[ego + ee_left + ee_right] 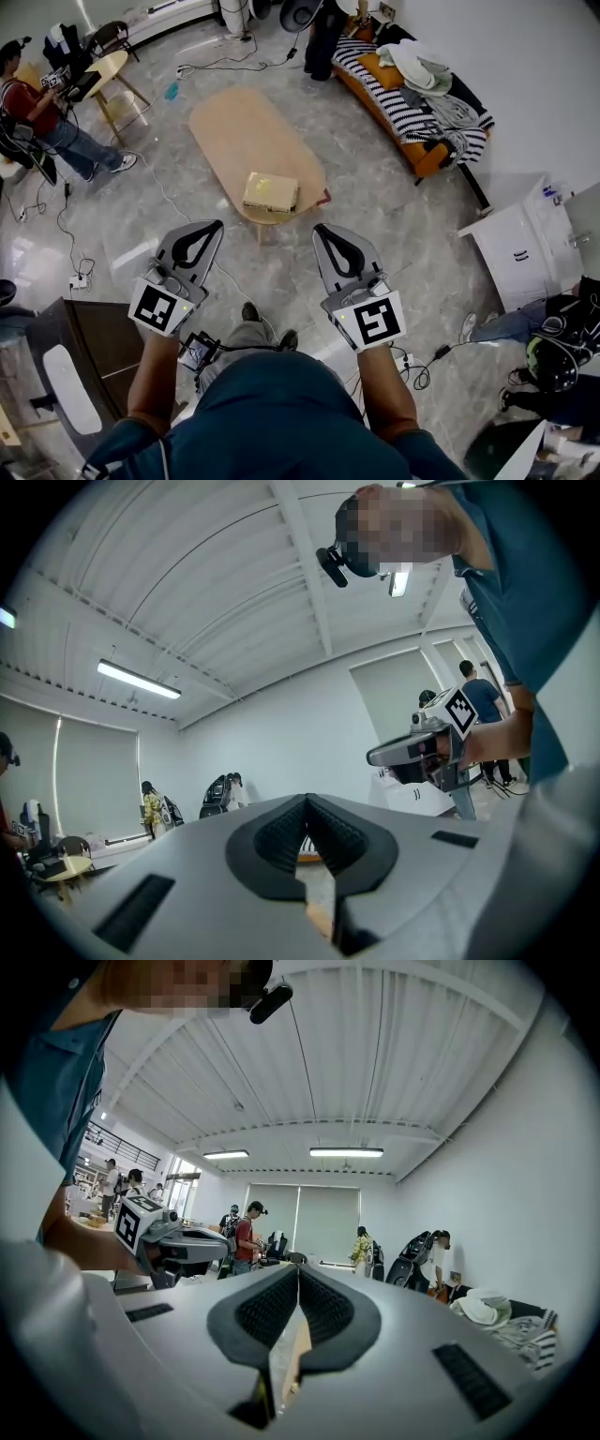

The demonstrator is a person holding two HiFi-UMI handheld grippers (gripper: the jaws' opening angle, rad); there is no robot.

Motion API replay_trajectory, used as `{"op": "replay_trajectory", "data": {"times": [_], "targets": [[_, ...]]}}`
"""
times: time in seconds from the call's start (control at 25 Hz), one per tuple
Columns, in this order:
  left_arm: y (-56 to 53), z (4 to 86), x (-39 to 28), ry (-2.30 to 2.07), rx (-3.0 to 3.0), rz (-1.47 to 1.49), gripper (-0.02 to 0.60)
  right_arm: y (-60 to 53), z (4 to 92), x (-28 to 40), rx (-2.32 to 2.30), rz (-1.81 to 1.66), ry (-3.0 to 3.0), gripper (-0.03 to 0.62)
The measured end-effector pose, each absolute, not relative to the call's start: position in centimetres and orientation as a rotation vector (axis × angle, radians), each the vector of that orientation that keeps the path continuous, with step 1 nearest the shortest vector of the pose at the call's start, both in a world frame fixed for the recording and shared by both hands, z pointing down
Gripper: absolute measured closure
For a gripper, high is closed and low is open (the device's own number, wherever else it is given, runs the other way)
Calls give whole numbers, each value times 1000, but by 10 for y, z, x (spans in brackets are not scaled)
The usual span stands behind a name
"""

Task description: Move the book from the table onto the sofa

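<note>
A pale yellow book (pixel 271 192) lies flat near the front end of the oval wooden table (pixel 234 122). The orange sofa (pixel 412 103), draped with a striped cover and loose clothes, stands at the upper right along the wall. My left gripper (pixel 217 225) is held level in front of me, short of the table's near end, shut with nothing between its jaws. My right gripper (pixel 319 228) is alongside it, also shut and empty. In the left gripper view the shut jaws (pixel 306 801) fill the lower frame; the right gripper view shows its own closed jaws (pixel 298 1269).
A white cabinet (pixel 520 248) stands at the right, with a person (pixel 525 323) crouched beside it. Another person (pixel 42 112) sits at a small round table (pixel 108 70) at upper left. Cables (pixel 66 225) trail over the marble floor. A dark cabinet (pixel 75 356) is at lower left.
</note>
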State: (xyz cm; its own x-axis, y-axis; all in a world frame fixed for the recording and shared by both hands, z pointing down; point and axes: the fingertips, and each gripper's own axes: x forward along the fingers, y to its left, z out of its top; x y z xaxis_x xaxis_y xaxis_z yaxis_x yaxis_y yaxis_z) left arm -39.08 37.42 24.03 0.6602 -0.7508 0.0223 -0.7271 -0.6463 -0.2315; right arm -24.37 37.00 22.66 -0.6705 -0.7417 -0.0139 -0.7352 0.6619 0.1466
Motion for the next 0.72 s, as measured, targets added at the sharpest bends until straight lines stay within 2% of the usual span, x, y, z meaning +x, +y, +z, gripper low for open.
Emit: {"op": "replay_trajectory", "data": {"times": [0.72], "targets": [[216,242,-428,1030,-2752,-145,577,228,231,-286,1413,-181,-2742,579]]}}
